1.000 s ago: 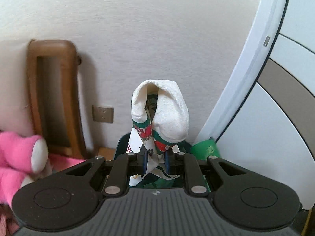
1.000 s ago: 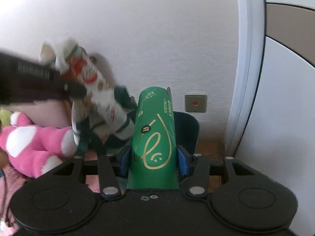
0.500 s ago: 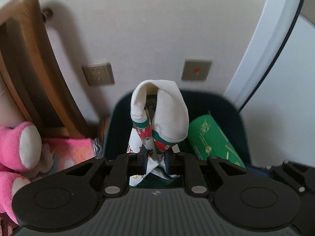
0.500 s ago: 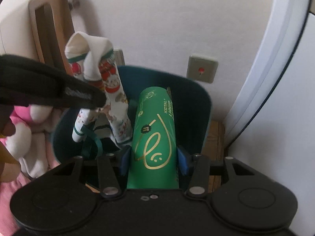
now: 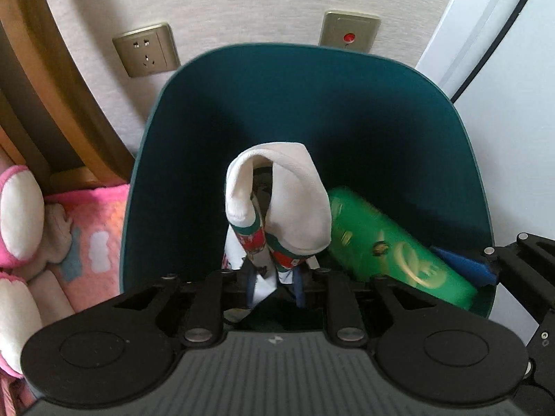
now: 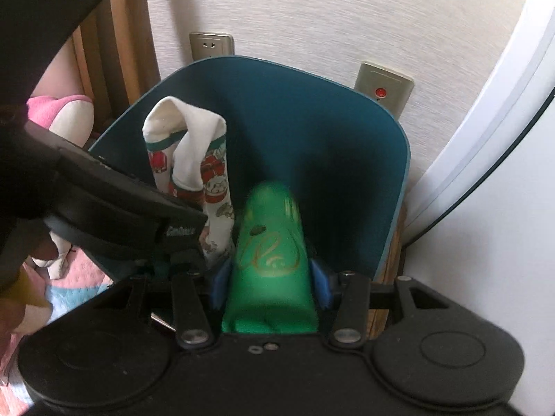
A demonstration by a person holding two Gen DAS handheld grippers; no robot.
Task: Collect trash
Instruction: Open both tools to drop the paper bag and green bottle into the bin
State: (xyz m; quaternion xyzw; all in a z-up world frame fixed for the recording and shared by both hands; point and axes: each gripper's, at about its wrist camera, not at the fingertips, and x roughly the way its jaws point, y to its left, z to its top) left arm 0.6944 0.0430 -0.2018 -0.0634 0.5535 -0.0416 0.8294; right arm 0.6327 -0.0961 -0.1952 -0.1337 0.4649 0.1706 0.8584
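A dark teal trash bin (image 5: 277, 79) stands against the wall, right below both grippers. My left gripper (image 5: 274, 284) hangs over its mouth with a white sock (image 5: 295, 201), printed in red and green, upright between its fingers. Its jaws are opening, and the pads stand slightly off the fabric. My right gripper (image 6: 270, 277) is shut on a green tube (image 6: 270, 242) with gold lettering, tipped down into the bin (image 6: 312, 121). The sock (image 6: 187, 145) sits left of the tube. In the left wrist view the tube (image 5: 388, 249) lies at the lower right, with a blue pad (image 5: 464, 263) on it.
A wall socket (image 5: 145, 50) and a switch with a red light (image 5: 348, 31) sit on the wall behind the bin. A wooden frame (image 5: 52, 104) and a pink plush toy on a pink blanket (image 5: 86, 228) are on the left. A white panel (image 5: 513, 104) stands on the right.
Both grippers came down and tilted over the bin, which now fills both views. The left fingers have spread a little around the sock. The tube stays clamped in the right gripper.
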